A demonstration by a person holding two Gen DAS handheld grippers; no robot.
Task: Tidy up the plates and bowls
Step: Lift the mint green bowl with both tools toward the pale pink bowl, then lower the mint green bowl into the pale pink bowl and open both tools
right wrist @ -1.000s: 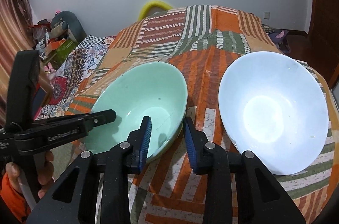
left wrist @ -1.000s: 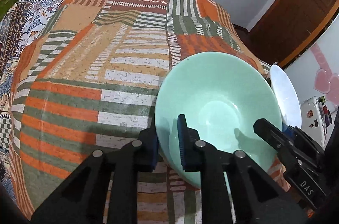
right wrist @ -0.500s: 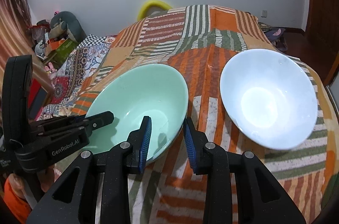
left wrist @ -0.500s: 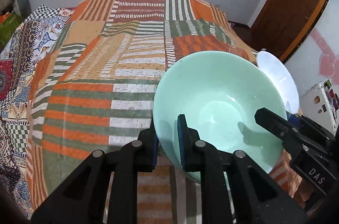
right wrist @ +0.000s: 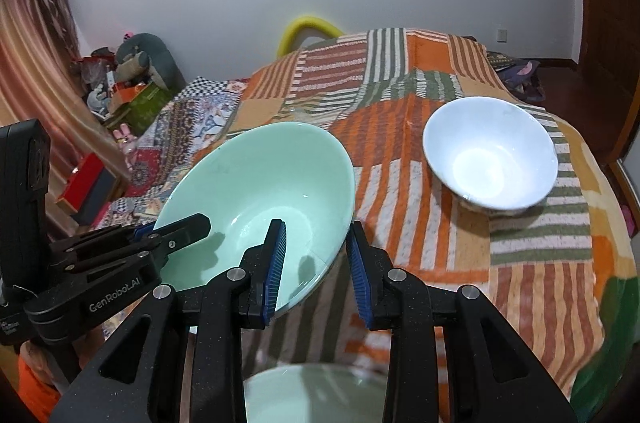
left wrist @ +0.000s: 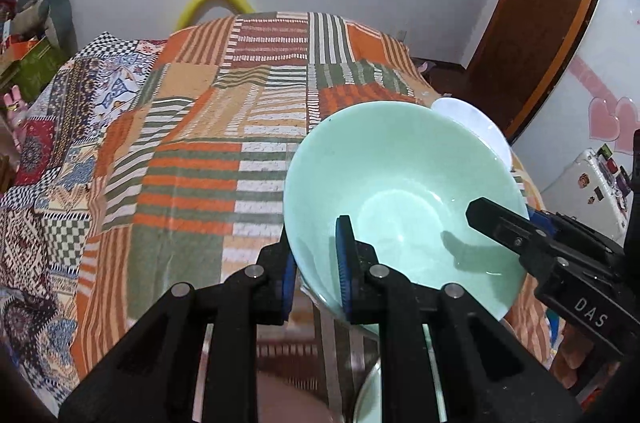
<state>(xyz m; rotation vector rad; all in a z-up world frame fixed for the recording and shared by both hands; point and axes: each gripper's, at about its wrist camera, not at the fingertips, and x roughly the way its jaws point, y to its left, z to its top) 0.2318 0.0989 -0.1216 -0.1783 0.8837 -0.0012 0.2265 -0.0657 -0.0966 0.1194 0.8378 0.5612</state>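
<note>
Both grippers are angled down and forward. The left gripper (left wrist: 316, 271) is clamped tight, blue pads pinching the near rim of the green bowl (left wrist: 404, 199), one finger (left wrist: 347, 263) inside and one under the outside wall. The right gripper (right wrist: 316, 269) grips the same bowl on its other side, jaws a bit wider, one pad inside and one outside. A bit of an orange sleeve (right wrist: 34, 375) shows below the left gripper's handle.

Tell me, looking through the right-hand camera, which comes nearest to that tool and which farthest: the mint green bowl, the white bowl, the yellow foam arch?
1. Mint green bowl: nearest, its rim between the right tool's pads, left side.
2. White bowl: farther, resting on the striped cloth, right side.
3. Yellow foam arch: farthest, behind the table by the wall.
</note>
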